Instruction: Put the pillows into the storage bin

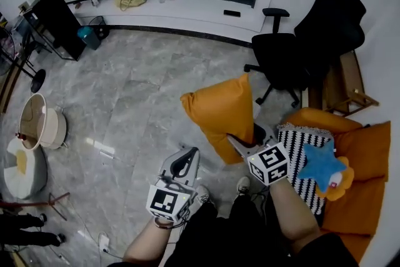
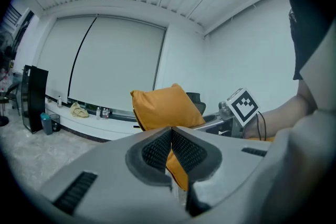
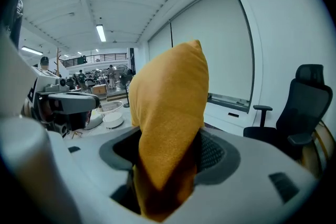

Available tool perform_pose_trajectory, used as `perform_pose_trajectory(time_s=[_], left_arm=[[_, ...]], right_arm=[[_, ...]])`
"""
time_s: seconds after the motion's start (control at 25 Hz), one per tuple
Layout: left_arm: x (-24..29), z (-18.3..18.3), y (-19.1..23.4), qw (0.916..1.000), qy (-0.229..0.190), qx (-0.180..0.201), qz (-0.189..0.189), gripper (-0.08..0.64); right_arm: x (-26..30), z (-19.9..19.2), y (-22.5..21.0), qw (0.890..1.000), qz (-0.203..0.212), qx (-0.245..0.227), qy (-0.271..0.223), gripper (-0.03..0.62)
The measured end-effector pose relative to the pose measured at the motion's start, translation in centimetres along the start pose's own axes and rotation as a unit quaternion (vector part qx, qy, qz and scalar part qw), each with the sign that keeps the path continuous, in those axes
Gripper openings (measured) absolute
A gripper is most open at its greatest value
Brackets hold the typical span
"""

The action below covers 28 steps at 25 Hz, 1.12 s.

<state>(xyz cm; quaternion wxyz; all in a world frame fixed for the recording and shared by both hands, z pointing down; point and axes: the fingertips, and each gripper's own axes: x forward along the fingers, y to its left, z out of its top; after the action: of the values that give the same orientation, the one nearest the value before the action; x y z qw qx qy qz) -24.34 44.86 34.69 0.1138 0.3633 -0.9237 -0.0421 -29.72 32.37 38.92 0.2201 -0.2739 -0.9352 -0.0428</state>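
My right gripper (image 1: 242, 139) is shut on the lower corner of an orange pillow (image 1: 219, 110), which hangs above the floor; in the right gripper view the pillow (image 3: 169, 113) fills the gap between the jaws of the gripper (image 3: 168, 152). My left gripper (image 1: 189, 154) is shut and empty, to the left of the pillow and apart from it. In the left gripper view its jaws (image 2: 171, 132) meet, with the pillow (image 2: 163, 106) behind them. A beige round bin (image 1: 36, 122) stands on the floor at the far left. A striped pillow (image 1: 299, 150) lies on the orange sofa (image 1: 369, 153).
A blue star plush (image 1: 321, 162) lies on the sofa beside the striped pillow. A black office chair (image 1: 294, 53) stands behind the held pillow. Along the left are a black cabinet (image 1: 55, 22), a white cushion (image 1: 22, 169) and cables on the marble floor (image 1: 125, 109).
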Motion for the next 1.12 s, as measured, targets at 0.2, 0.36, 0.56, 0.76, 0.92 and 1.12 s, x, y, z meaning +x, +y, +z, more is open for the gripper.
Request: perform_pose_trajectory(time_s=[0.2,0.36,0.56,0.76,0.92,1.12], left_arm=[[1.6,-2.0,0.7,0.9988,0.033,-0.011,0.035,0.006],[3.0,-3.0,1.3,0.9963,0.043,-0.022,0.071,0.008],[5.3,-4.6,1.4,0.9937,0.028,-0.041,0.1,0.008],[7.0,-7.3,1.4,0.9909,0.041,-0.051,0.118,0.008],[8.0,-9.9,1.3,0.9897,0.047,-0.058,0.121,0.008],[8.9,-14.1,1.3,0.9873,0.059,-0.084,0.121,0.009]], right_arm=[[3.2,-1.7,-1.6,0.999,0.037,0.005,0.02,0.302],[5.8,-3.3,-2.6,0.997,0.073,0.005,0.038,0.302],[9.1,-6.5,-3.8,0.992,0.109,-0.001,0.062,0.302],[11.8,-9.8,-4.5,0.988,0.131,0.005,0.078,0.302],[13.9,-13.1,-4.5,0.986,0.138,0.015,0.095,0.302],[16.5,-17.9,-4.1,0.981,0.149,0.021,0.124,0.304]])
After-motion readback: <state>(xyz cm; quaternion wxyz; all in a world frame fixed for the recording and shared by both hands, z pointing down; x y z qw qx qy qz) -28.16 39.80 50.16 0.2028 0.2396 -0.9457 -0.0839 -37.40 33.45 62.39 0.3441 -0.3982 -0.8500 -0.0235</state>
